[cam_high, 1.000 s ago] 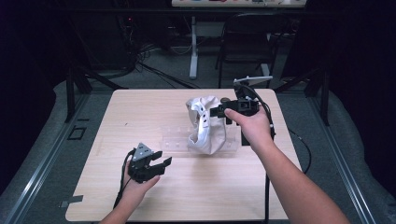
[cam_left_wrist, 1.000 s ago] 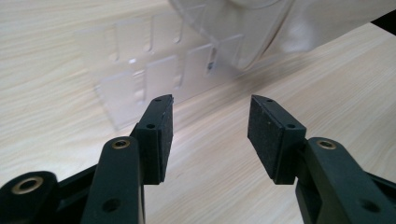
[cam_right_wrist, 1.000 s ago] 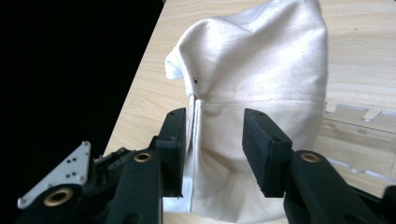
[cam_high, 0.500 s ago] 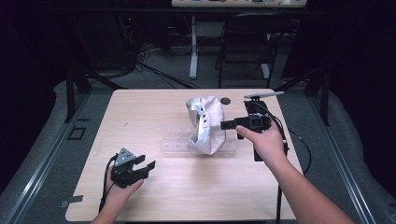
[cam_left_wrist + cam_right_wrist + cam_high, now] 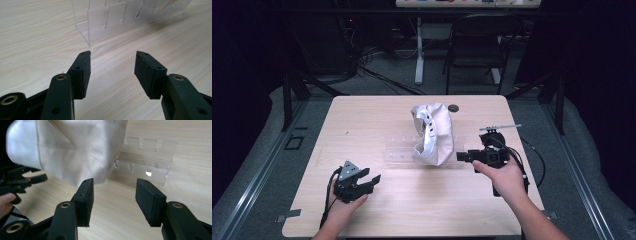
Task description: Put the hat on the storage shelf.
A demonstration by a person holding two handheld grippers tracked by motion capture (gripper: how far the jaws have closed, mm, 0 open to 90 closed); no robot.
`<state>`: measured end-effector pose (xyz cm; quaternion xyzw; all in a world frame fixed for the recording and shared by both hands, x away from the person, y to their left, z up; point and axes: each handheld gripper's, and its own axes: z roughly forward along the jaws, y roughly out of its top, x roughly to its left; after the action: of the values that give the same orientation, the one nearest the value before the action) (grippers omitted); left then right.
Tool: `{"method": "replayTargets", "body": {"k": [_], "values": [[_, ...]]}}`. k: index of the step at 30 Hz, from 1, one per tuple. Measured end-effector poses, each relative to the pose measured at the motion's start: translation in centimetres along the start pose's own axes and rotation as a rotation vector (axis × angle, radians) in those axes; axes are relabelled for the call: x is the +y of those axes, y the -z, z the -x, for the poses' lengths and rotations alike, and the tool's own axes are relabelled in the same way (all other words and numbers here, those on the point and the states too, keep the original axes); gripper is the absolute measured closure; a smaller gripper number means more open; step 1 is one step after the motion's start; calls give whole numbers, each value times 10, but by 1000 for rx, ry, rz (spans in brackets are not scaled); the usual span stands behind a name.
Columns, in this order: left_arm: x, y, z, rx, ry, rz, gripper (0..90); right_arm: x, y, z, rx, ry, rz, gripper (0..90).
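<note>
Cloth bag (image 5: 432, 132): standing upright on the clear rack (image 5: 399, 150), near the middle of the tabletop (image 5: 362, 120); draped over the rack's right end, probably so that the rack keeps it propped and open at the top.
Clear rack, left part: bare, slots visible in the left gripper view (image 5: 107, 17); likely left free for other items.
Dark round spot (image 5: 454, 107): on the tabletop at about 1 o'clock from the bag, too small to identify.
Left tool (image 5: 371, 181): released, jaws apart, nothing between them; resting low at about 7 o'clock from the bag, well apart from it, aimed toward the rack's left end.
Right tool (image 5: 460, 157): released too, jaws spread and empty; held at about 4 o'clock from the bag, just beside its lower edge, tips pointing at the cloth.
Right tool, own view (image 5: 113, 192): cloth hanging just ahead of the jaws, not touched.
Reason for hold: both seem parked clear of the bag, as if finished with placing.
Change, right: half a second ago closer to the bag's side at about 3 o'clock; now drawn back toward the near edge.
Change, left: moved a little toward the middle of the tabletop.
Change, bag: same place.
</note>
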<state>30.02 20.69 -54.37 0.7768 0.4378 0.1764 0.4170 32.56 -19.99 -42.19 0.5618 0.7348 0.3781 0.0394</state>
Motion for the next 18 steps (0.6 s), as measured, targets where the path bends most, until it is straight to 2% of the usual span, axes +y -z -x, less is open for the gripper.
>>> {"method": "replayTargets", "body": {"k": [6,13,18], "values": [[0,2,1,-6,29,9,469,-24,-5,10,-38,23,18,482],[0,0,2,-5,20,6,466,-51,-17,23,-56,7,24,473],[-1,-3,0,-11,27,3,466,-70,-23,30,-84,24,29,465]]}}
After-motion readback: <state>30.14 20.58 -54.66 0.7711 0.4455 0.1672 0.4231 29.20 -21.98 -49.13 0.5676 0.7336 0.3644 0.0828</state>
